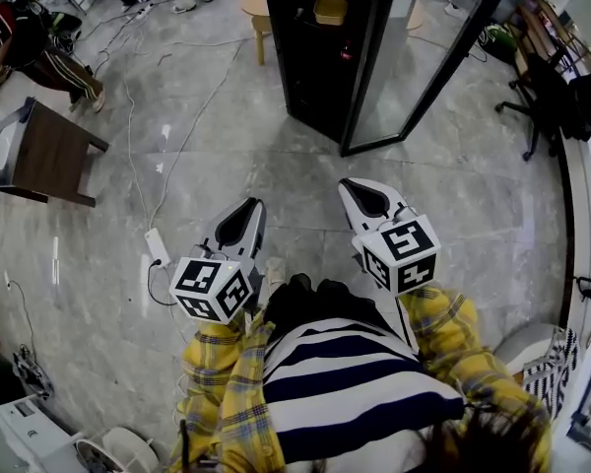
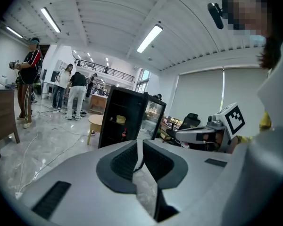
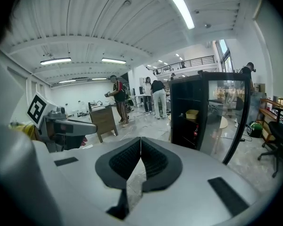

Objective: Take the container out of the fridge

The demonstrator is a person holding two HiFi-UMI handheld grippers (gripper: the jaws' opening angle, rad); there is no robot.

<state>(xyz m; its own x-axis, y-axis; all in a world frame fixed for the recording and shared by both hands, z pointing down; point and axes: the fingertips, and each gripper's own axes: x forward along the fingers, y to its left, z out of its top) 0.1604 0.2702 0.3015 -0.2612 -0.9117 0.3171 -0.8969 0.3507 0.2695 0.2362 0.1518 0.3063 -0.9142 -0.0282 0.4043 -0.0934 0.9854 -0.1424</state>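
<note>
The person is standing well back from the black fridge (image 1: 305, 77); its glass door (image 1: 419, 62) is hanging open; the yellow container (image 1: 330, 9) is sitting on a shelf inside; the left gripper (image 1: 246, 208) and right gripper (image 1: 359, 186) are both pinched closed on nothing; stepping close and opening one gripper wide before reaching in should work best, I think; I am counting one fridge, one container, two grippers.
</note>
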